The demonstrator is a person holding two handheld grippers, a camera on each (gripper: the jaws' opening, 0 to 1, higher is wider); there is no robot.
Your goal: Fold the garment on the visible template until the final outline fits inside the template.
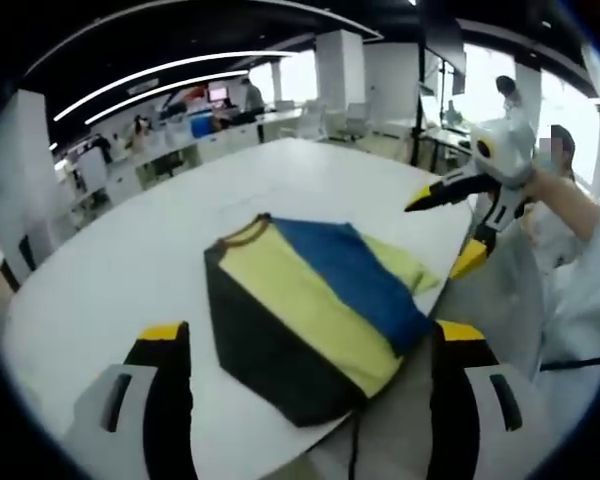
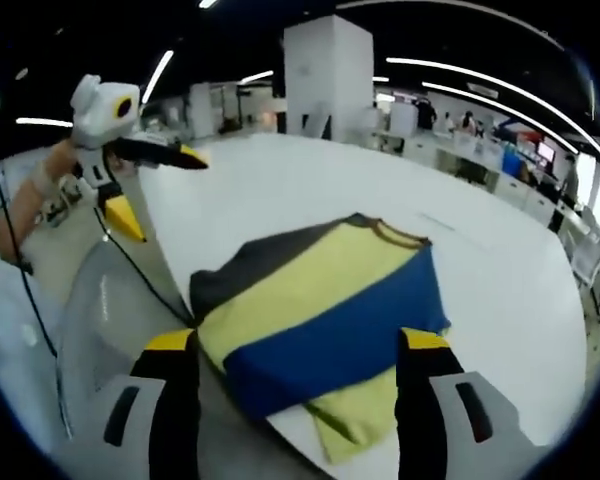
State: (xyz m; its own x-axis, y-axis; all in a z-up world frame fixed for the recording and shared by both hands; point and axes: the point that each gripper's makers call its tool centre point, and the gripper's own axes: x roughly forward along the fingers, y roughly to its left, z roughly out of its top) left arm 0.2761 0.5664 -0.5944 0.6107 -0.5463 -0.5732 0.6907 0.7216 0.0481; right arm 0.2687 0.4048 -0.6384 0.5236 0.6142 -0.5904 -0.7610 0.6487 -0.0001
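A folded garment (image 1: 310,310) with black, yellow and blue bands lies on the white table (image 1: 130,250), close to its near edge. A yellow part sticks out from under the blue band (image 2: 355,415). In the left gripper view my left gripper (image 1: 312,335) hovers above the garment's near end, jaws wide apart and empty. The right gripper (image 1: 445,230) hangs in the air off the table's right side, open, held by a person's hand. In the right gripper view the garment (image 2: 320,310) lies between the jaws of my right gripper (image 2: 295,342), which is open above it. The left gripper (image 2: 160,190) floats open at upper left.
The table's edge (image 2: 165,240) runs close by the garment, with grey floor (image 2: 100,320) below it. A black cable (image 2: 130,265) trails from the left gripper. Desks, chairs and people (image 1: 180,130) stand far behind, and a white pillar (image 2: 325,75) rises beyond the table.
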